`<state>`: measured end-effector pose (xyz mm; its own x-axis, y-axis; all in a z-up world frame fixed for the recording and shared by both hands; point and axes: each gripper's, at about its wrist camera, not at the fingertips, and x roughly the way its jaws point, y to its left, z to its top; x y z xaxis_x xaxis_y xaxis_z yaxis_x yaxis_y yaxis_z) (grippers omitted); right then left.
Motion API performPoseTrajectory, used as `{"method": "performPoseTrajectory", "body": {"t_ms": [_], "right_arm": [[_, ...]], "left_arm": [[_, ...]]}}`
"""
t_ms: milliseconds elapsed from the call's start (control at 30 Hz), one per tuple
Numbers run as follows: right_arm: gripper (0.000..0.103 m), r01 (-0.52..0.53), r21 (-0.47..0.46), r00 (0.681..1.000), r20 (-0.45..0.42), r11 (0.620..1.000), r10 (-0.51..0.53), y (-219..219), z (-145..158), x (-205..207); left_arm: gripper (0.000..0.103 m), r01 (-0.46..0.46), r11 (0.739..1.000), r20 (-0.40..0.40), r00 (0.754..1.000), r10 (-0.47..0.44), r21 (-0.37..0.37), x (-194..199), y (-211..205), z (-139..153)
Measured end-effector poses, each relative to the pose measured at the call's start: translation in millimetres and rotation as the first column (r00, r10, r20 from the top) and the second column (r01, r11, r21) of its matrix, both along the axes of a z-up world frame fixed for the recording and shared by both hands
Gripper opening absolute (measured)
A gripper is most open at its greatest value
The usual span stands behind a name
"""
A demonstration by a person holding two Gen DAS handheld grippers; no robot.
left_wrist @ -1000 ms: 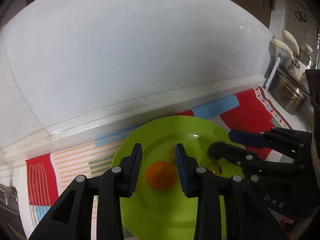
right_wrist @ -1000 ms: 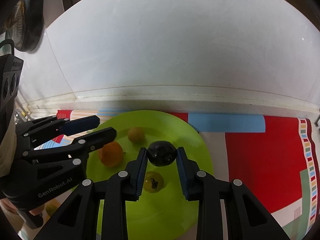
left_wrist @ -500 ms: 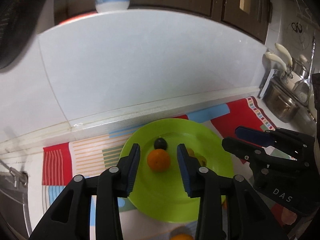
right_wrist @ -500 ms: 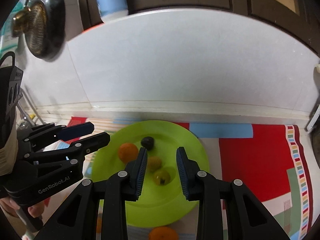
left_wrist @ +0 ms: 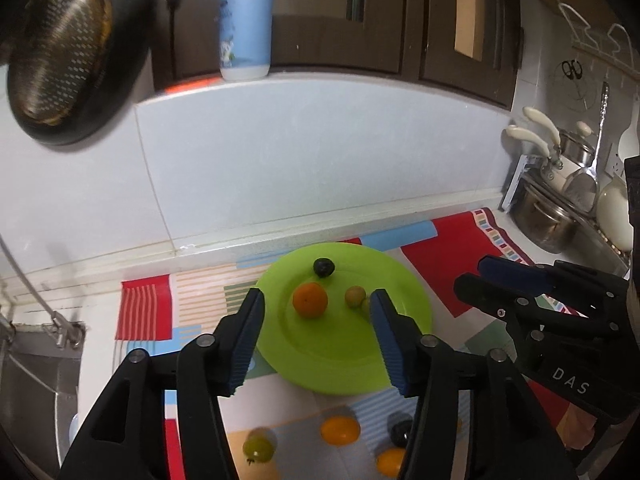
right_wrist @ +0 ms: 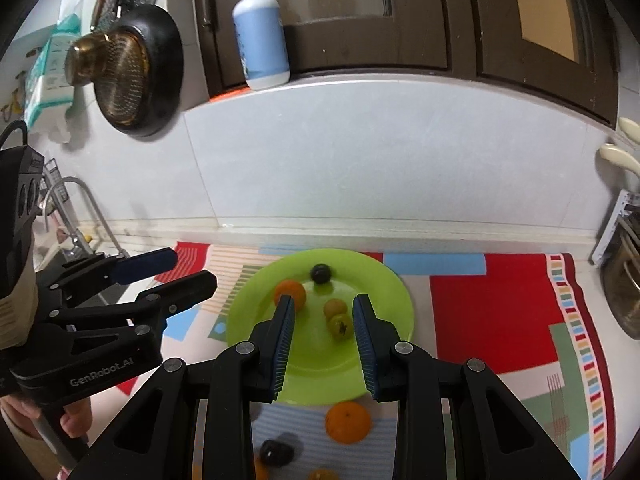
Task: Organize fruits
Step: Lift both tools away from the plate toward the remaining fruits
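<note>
A green plate (left_wrist: 344, 364) (right_wrist: 320, 364) lies on a colourful mat. On it are an orange (left_wrist: 309, 300) (right_wrist: 291, 291), a dark plum (left_wrist: 323, 267) (right_wrist: 321, 273) and small yellow-green fruits (left_wrist: 355, 296) (right_wrist: 338, 319). More fruit lies on the mat in front of the plate: an orange (right_wrist: 347, 423), a dark fruit (right_wrist: 275, 452), a yellow-green one (left_wrist: 258, 449) and an orange one (left_wrist: 340, 431). My left gripper (left_wrist: 316, 304) is open and empty, above the plate's near side. My right gripper (right_wrist: 322, 304) is open and empty too.
The patterned mat (right_wrist: 492, 312) covers the counter by a white tiled wall. A sink with a tap (right_wrist: 76, 208) is at the left. Pots and a kettle (left_wrist: 552, 216) stand at the right. A blue bottle (right_wrist: 262, 36) sits on the ledge above.
Both grippers have pulled back and up from the plate. The right one let go of the dark plum, which now lies on the plate. Loose fruit on the mat has come into view.
</note>
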<state>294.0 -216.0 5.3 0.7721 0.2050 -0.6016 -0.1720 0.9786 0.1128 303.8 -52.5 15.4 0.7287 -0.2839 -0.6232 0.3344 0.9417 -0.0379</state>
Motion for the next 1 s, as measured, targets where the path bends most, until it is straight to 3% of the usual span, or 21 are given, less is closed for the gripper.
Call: {"method": "performPoseTrajectory", "body": {"t_ms": [100,200,800,1000], "right_arm": [[0.031,-0.002,0.001,1.000,0.013,1.000,0.002,1,5,-15],[0.039,0.002,0.003,1.000,0.024,1.000,-0.002,1,9,-29],[0.039,-0.024,-0.045,0.998,0.059,0.999,0.027,8,14,-101],[0.039,-0.037,-0.069,0.997,0.071,0.997,0.042,11,11,-120]], "left_arm": [[0.061,-0.006,1.000,0.015,1.000,0.006,0.003,-15,1,6],[0.064,-0.011,1.000,0.027,1.000,0.011,0.006,-28,3,9],[0.071,-0.009,1.000,0.063,0.998,0.009,0.002,-106,9,12],[0.072,-0.001,1.000,0.040,0.999,0.001,0.003,-120,7,2]]}}
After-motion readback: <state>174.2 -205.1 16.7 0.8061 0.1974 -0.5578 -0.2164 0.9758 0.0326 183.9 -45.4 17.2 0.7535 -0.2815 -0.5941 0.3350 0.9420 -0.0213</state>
